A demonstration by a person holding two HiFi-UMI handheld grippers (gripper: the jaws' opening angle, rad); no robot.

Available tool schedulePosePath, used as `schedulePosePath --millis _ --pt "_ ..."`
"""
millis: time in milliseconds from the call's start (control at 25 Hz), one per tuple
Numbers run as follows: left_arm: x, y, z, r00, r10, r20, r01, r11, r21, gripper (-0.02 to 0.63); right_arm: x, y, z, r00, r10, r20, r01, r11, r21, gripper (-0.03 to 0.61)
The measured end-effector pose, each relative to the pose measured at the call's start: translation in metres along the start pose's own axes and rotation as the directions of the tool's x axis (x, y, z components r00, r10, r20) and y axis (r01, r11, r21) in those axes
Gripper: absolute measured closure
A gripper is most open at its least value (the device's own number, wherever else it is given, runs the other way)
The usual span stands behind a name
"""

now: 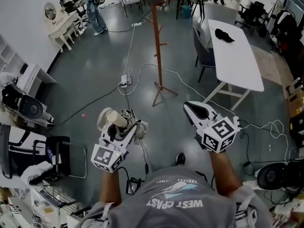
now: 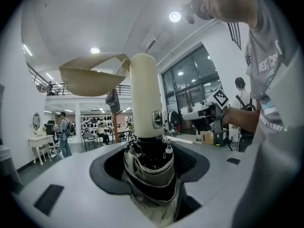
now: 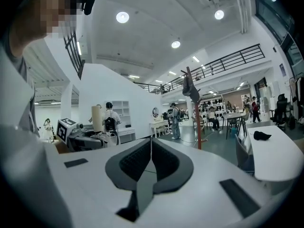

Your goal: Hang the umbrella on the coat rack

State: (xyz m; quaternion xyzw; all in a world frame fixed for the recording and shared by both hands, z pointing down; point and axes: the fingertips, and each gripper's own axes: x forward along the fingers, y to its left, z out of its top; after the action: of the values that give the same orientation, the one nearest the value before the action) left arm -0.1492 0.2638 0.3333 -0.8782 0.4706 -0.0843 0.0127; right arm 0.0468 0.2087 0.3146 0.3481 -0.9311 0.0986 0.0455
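Note:
A folded umbrella (image 1: pixel 116 118) with a cream handle (image 2: pixel 144 94) and a cream wrist strap (image 2: pixel 90 72) stands up between the jaws of my left gripper (image 1: pixel 124 123), which is shut on its bunched canopy (image 2: pixel 151 167). My right gripper (image 1: pixel 196 109) is to its right, shut with nothing in it, and its pads meet along a line (image 3: pixel 151 156). The brown wooden coat rack (image 1: pixel 157 42) stands on the floor ahead, between the two grippers and well beyond them. It also shows in the right gripper view (image 3: pixel 194 110), with a dark garment hanging at its top (image 3: pixel 188 87).
A white table (image 1: pixel 240 61) with a black item (image 1: pixel 223 34) and a dark chair (image 1: pixel 203 53) stand right of the rack. Cables and a power strip (image 1: pixel 126 82) lie on the floor near its base. A person (image 1: pixel 95 8) and a white dresser (image 1: pixel 64 27) are far left.

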Motion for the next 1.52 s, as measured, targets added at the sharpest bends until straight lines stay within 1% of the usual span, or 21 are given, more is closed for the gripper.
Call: schedulePosePath --millis 240,560,760,1000,1120,1240,1520 --pt "0.027 0.011 0.002 0.999 0.05 -0.015 -0.05 0.999 -0.006 0.359 0.022 -0.03 0.005 0.999 0.047 -0.007 -0.046 0.999 0.007 0.548" --pt "0.063 -0.002 -0.004 0.994 0.11 -0.016 -0.11 0.994 -0.022 0.359 0.026 -0.072 0.004 0.994 0.107 -0.029 -0.107 0.994 -0.001 0.548" --pt "0.089 -0.005 -0.006 0.992 0.126 -0.01 -0.126 0.992 -0.024 0.359 0.025 -0.098 0.004 0.993 0.116 -0.037 -0.116 0.993 -0.003 0.548" --pt "0.123 0.002 -0.002 0.99 0.142 0.002 -0.142 0.99 -0.022 0.359 0.021 -0.131 0.009 0.992 0.114 -0.044 -0.116 0.993 -0.027 0.548" --pt "0.137 0.001 -0.002 0.99 0.138 -0.003 -0.138 0.99 -0.033 0.359 0.015 -0.147 0.007 0.995 0.089 -0.05 -0.09 0.996 -0.01 0.548" --pt "0.15 -0.001 0.0 0.993 0.12 -0.017 -0.12 0.992 -0.028 0.359 0.013 -0.16 0.005 0.997 0.071 -0.04 -0.071 0.997 0.015 0.548" --pt "0.17 0.007 0.003 0.996 0.082 -0.039 -0.083 0.996 -0.017 0.359 0.021 -0.172 -0.004 0.998 0.052 -0.046 -0.05 0.997 0.061 0.548"
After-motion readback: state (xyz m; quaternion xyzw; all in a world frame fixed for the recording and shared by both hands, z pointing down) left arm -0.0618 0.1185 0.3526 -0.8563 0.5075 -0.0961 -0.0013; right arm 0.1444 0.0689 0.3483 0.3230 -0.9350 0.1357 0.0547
